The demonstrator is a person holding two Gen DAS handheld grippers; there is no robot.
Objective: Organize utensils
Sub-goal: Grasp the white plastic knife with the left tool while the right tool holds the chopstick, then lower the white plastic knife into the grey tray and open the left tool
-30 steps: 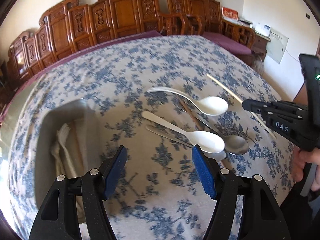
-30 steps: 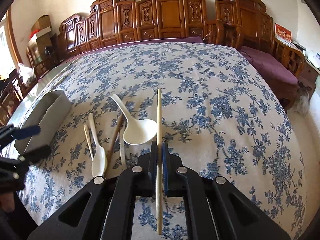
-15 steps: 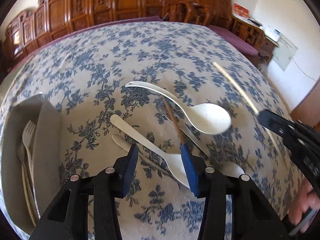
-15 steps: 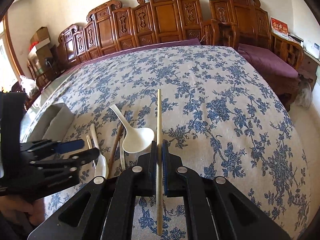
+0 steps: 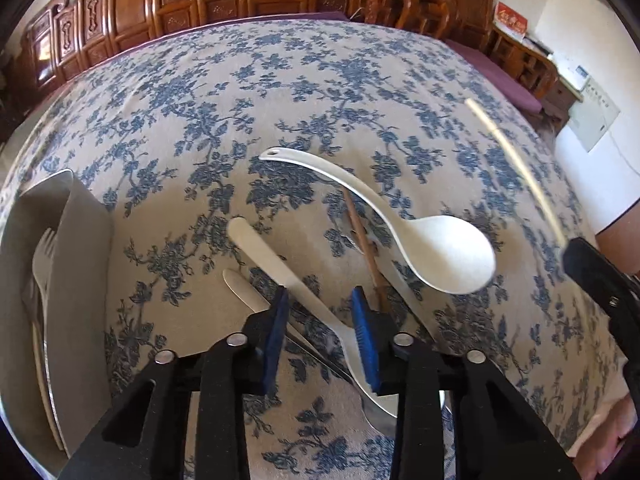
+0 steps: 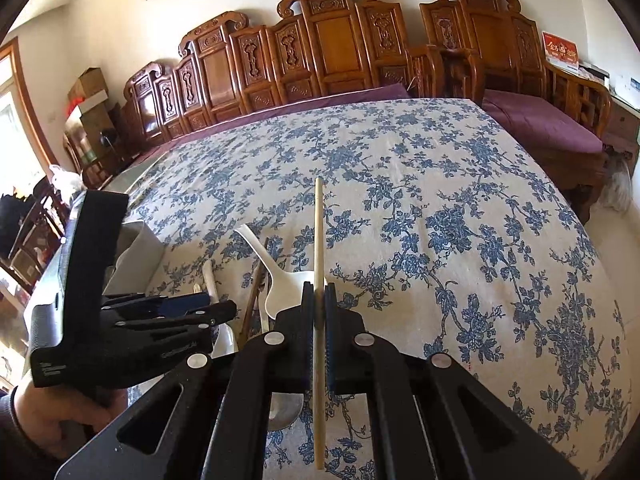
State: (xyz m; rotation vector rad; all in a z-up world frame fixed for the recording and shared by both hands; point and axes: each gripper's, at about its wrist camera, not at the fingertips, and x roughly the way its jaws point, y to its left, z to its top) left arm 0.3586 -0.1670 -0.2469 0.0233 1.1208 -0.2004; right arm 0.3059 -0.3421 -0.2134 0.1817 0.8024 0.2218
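Observation:
My left gripper (image 5: 320,308) is open with its blue pads either side of the handle of a white plastic spoon (image 5: 280,264) lying on the flowered tablecloth. A big white ladle spoon (image 5: 440,252), a brown chopstick (image 5: 362,244), a flat white handle (image 5: 244,288) and a metal spoon (image 5: 380,412) lie close by. My right gripper (image 6: 319,300) is shut on a pale chopstick (image 6: 318,240), held above the table. That chopstick shows blurred in the left wrist view (image 5: 516,160). The left gripper (image 6: 168,312) shows in the right wrist view over the spoons.
A grey utensil tray (image 5: 76,240) stands at the left with a white fork (image 5: 42,256) and other pieces inside. Carved wooden chairs (image 6: 320,48) line the far side. A purple cushioned bench (image 6: 540,128) is at the right.
My left gripper has dropped lower and forward over the white spoon handle, and its jaws have narrowed around it. My right gripper has lifted with the chopstick still in it.

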